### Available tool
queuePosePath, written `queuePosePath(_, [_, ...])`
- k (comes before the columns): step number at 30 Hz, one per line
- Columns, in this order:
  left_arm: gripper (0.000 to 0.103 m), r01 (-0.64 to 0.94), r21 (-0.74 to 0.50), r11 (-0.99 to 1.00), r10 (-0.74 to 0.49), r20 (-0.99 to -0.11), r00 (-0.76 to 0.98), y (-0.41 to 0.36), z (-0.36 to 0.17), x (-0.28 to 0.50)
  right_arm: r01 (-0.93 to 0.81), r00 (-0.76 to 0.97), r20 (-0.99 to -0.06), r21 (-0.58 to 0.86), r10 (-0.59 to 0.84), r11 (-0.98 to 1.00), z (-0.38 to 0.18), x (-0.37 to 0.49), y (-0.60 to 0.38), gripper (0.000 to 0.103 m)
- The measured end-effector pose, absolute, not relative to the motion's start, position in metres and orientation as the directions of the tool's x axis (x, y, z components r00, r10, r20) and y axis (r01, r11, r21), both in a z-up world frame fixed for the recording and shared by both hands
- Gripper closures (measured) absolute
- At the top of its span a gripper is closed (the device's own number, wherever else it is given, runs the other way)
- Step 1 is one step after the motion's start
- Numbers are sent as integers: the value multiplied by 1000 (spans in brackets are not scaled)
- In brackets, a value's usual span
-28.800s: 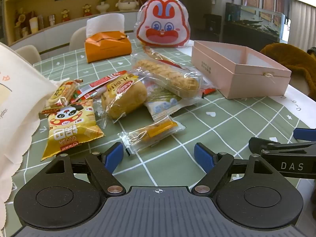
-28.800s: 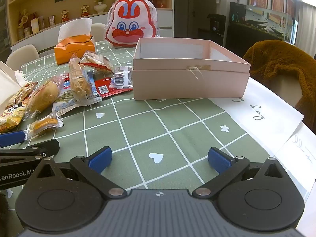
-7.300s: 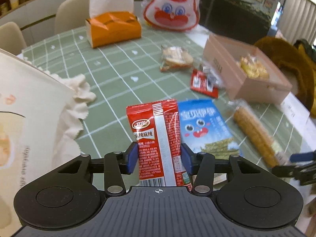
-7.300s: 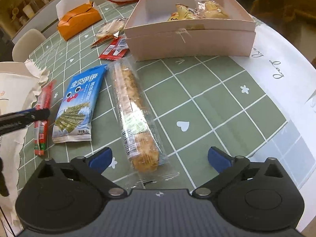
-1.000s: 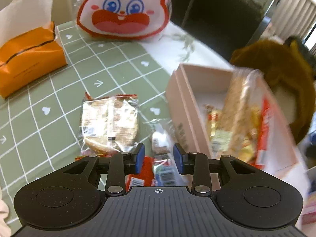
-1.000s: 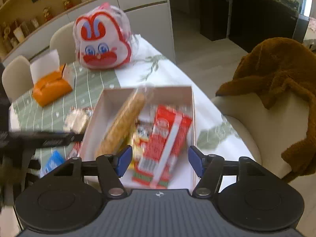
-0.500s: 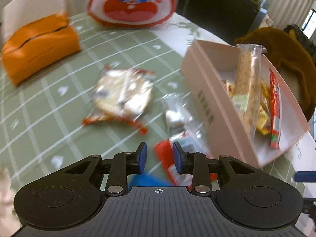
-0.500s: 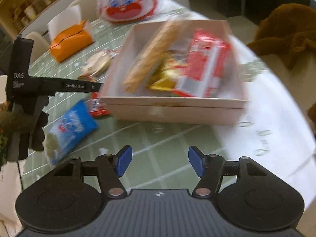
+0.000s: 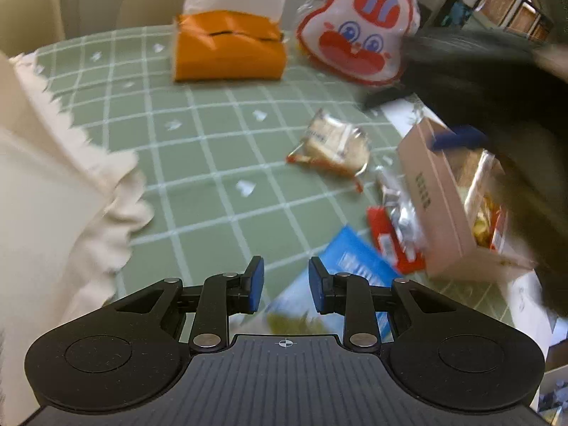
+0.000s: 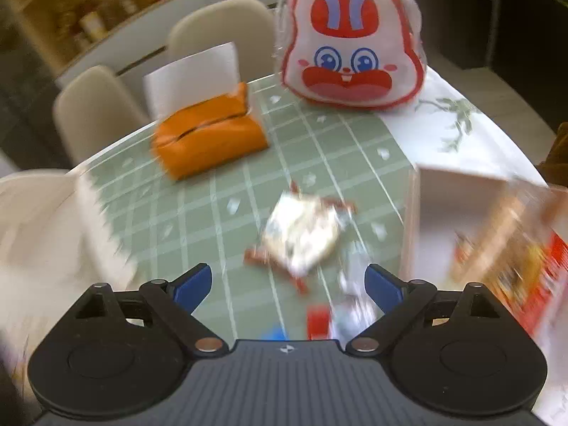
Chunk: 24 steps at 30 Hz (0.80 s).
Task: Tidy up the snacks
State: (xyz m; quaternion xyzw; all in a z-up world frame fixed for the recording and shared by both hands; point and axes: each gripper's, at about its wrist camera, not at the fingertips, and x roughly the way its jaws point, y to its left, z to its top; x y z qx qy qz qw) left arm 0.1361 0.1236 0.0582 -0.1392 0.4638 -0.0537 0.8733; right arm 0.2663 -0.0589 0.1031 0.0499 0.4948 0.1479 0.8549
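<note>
Snacks going from the counter (image 9: 220, 163) into the pink box (image 9: 436, 209)

The blue packet (image 9: 355, 266) is lying just ahead-right of the left claw (image 9: 286, 280), long axis running away rightward; that claw is narrow and empty, while the right claw (image 10: 289, 284) is opening, gripping nothing.

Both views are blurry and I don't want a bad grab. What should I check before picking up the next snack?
1. Right gripper empty: ok, jaws opening, nothing between them.
2. Left gripper empty: ok, jaws narrow with a bare gap.
3. Snacks left outside the pink box: ok, cracker packet, blue packet and red packet lie on the green cloth.
4. Room in the box: cannot tell, blurred and partly hidden.
5. Path to the cracker packet: ok, bare cloth around it.
6. Image sharpness: not ok.
</note>
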Motion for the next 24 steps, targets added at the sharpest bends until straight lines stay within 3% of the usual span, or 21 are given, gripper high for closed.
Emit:
queuePosePath(6, [72, -53, -319, 946, -236, -793, 562, 147, 58, 113, -97, 447, -885, 93, 127, 991, 41, 330, -10, 10])
queuePosePath(12, [72, -49, -333, 942, -251, -793, 555, 158, 52, 108, -49, 396, -915, 65, 79, 997, 17, 347, -7, 6])
queuePosePath(14, [72, -49, -332, 942, -252, -795, 552, 159, 51, 107, -65, 389, -919, 44, 66, 997, 16, 346, -4, 9])
queuePosePath(15, [72, -49, -331, 942, -251, -797, 550, 159, 51, 108, -75, 393, -917, 38, 64, 996, 19, 342, -4, 20])
queuePosePath(16, [72, -51, -330, 943, -249, -797, 550, 160, 50, 108, -92, 392, -917, 40, 73, 995, 23, 337, -5, 24])
queuePosePath(24, [72, -78, -370, 926, -273, -798, 537, 153, 45, 116, -283, 426, -858, 174, 286, 943, 91, 235, -35, 24])
